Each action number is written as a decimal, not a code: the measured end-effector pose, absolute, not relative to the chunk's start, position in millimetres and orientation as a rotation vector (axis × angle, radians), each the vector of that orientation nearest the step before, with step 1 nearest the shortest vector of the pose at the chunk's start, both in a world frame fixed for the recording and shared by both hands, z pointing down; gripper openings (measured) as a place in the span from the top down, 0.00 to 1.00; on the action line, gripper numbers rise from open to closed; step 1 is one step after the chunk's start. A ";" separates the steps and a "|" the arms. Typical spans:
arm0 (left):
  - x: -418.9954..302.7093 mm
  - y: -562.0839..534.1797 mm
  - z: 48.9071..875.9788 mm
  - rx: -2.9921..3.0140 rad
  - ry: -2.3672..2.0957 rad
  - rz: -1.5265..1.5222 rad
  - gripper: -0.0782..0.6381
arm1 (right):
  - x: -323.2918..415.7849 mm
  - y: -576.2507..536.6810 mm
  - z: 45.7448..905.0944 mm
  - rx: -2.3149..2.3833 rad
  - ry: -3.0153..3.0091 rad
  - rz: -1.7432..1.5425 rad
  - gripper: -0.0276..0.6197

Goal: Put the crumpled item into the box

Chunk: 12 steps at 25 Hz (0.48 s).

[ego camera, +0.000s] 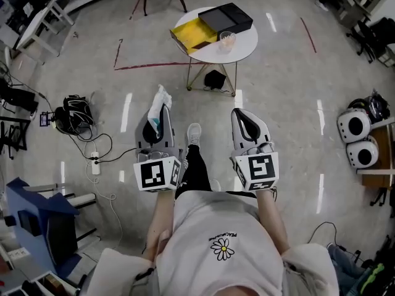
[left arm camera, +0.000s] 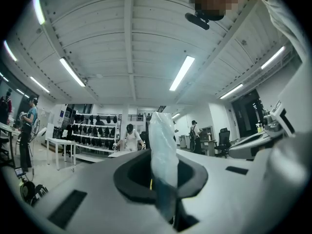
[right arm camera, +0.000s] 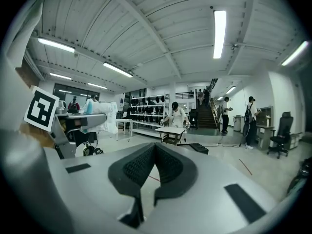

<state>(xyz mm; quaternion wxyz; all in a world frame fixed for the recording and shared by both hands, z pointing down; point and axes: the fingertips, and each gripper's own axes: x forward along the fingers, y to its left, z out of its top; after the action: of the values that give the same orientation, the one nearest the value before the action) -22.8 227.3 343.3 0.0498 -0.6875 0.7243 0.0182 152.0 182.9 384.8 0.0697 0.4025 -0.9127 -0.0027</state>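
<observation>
My left gripper point(ego camera: 163, 111) is shut on a crumpled white plastic item point(ego camera: 161, 98), which sticks out past the jaw tips. In the left gripper view the item point(left arm camera: 162, 150) stands upright, pinched in that gripper point(left arm camera: 163, 182). My right gripper point(ego camera: 240, 113) is shut with nothing in it; in its own view the right gripper's point(right arm camera: 155, 147) black pads meet at the tips. Both grippers are held at waist height, pointing forward. The open box point(ego camera: 196, 33), yellow inside with a black part point(ego camera: 225, 18) beside it, lies on a round white table point(ego camera: 242, 47) ahead, well beyond both grippers.
A clear cup point(ego camera: 226, 41) stands on the table by the box. Cables and a bag point(ego camera: 73, 115) lie on the floor at left, white round devices point(ego camera: 355, 137) at right. Red tape lines point(ego camera: 151, 65) mark the floor. Other people work in the distance.
</observation>
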 end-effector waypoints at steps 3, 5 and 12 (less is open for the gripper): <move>-28.9 194.0 340.6 -2.112 2.183 0.082 0.84 | 144.4 156.6 380.6 1.238 -2.757 -0.012 0.95; -35.6 169.2 339.2 -2.132 2.160 0.090 0.84 | 137.4 134.4 377.4 1.266 -2.749 -0.018 0.95; -79.7 67.9 327.8 -2.180 2.081 0.107 0.84 | 99.5 34.4 367.4 1.357 -2.693 -0.025 0.95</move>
<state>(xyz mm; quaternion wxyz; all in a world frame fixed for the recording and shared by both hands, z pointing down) -79.7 67.9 327.8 0.0630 -0.7215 0.6886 0.0354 99.5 34.4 367.4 0.0630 0.4491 -0.8912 -0.0081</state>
